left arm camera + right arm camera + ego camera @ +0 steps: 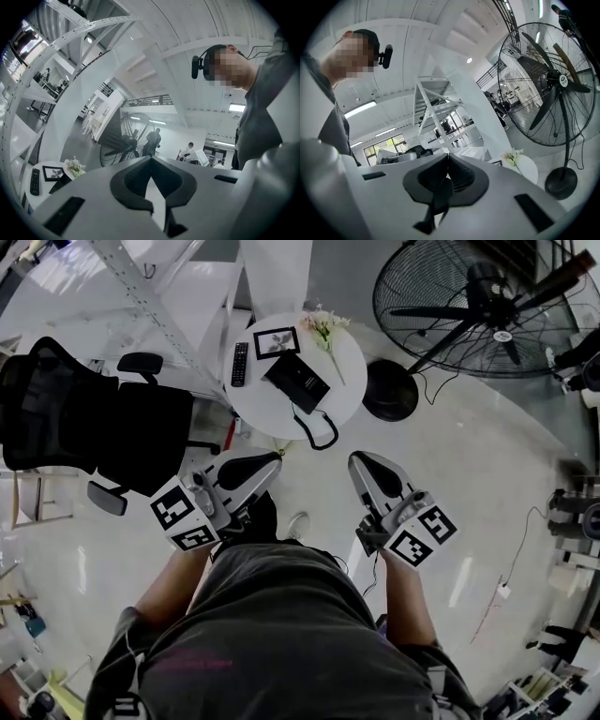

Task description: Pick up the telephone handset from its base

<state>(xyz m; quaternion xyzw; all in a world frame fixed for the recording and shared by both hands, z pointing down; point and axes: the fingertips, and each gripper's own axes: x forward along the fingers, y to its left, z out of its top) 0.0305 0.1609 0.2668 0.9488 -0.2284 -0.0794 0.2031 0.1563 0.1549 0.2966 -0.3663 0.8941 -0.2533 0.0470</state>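
The telephone [297, 381] lies on the round white worktop [349, 381], a dark slab whose long axis runs from about 10 o'clock to 4 o'clock in the head view. Its coiled cord [319, 432] loops over the worktop's near edge toward the person. The handset looks seated on its base, though from this height I cannot separate the 2 dark shapes with certainty.

Both tools are short of the worktop and touch nothing. The left hand-held gripper [274, 461] has its jaws pressed together, empty, and the telephone sits between 12 and 1 o'clock from its tips. The right hand-held gripper [357, 458] also shows its tips meeting with nothing between them, and the telephone lies at about 11 o'clock from it. The left is probably a little nearer.

In the left gripper view the worktop sits low at about 8 o'clock. In the right gripper view it shows at roughly 4 o'clock. Neither tool is aimed at the telephone yet, and either must open its jaws and cross the handset's long axis to grasp it.
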